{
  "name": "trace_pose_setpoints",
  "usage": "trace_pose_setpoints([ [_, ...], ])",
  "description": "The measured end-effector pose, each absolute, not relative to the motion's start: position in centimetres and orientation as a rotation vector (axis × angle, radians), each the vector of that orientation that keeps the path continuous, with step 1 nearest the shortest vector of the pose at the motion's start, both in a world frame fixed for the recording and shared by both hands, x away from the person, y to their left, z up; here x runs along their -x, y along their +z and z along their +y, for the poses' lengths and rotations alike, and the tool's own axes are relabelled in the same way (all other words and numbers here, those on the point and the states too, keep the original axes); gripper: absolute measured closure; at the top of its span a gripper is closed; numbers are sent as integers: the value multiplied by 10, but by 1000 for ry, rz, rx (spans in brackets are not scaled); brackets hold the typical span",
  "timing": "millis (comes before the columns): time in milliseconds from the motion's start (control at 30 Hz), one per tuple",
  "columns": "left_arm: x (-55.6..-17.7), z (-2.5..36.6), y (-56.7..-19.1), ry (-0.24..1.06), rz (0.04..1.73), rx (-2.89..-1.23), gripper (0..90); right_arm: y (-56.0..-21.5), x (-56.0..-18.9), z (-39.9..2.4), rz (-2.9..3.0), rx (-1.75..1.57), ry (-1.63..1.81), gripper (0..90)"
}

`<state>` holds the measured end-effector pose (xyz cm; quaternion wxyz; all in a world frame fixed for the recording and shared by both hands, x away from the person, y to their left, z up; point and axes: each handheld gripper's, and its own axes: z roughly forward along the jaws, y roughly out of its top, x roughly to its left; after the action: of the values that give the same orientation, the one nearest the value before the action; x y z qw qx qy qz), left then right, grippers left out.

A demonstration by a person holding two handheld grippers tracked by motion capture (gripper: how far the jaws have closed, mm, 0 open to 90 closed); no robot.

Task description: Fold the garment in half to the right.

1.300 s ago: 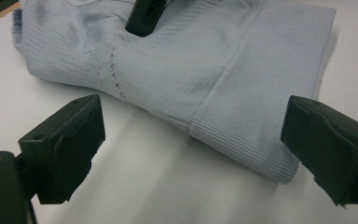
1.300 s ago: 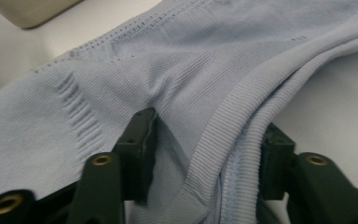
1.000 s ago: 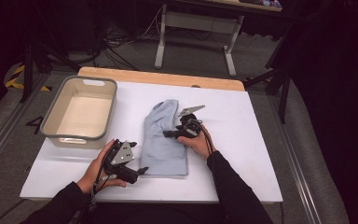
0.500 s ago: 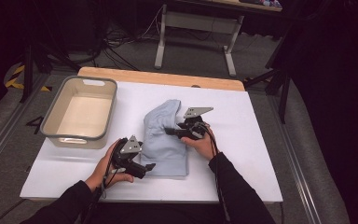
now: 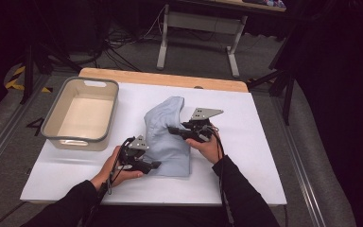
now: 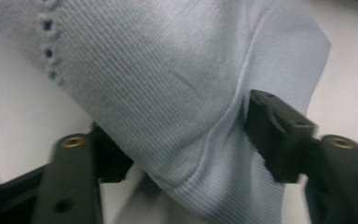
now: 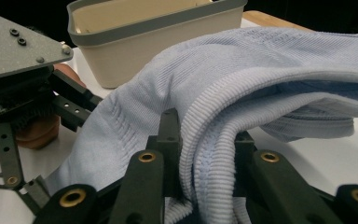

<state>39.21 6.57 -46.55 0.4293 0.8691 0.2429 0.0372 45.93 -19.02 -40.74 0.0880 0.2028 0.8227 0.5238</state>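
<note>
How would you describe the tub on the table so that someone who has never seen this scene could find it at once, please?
Start at the white table and go to its far left part, left of the pale blue garment that both grippers work on. There stands the beige tub, rectangular and open-topped. Its grey rim and rigid walls set it apart from the soft cloth beside it.

Handheld grippers and sleeves

Black jaws with brass-coloured screw inserts on left gripper (image 6: 182, 140) and right gripper (image 7: 200, 154); grey three-cornered plate (image 5: 205, 113) with dark screws on top; black cables (image 5: 221, 156) trailing along black sleeves (image 5: 246, 198).
</note>
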Motion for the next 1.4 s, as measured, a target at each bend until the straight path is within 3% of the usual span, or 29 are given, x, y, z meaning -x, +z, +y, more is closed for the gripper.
trace_pose_setpoints([
  [33, -393, 65, -466, 86, 603, -2166, 486, -407, -459, -191, 2442, -606, 1565, 739],
  [100, -395, 65, -465, 79, 589, -2158, 588, -405, -457, -191, 2426, -605, 1561, 739],
  [233, -396, 64, -464, 77, 574, -2157, 686, -403, -457, -193, 2406, -604, 1566, 739],
  [400, -396, 62, -461, 114, 549, -2166, 742, -401, -456, -195, 2387, -600, 1568, 739],
  [1400, -391, 65, -447, 241, 482, -2192, 778, -390, -446, -191, 2305, -578, 1560, 739],
])
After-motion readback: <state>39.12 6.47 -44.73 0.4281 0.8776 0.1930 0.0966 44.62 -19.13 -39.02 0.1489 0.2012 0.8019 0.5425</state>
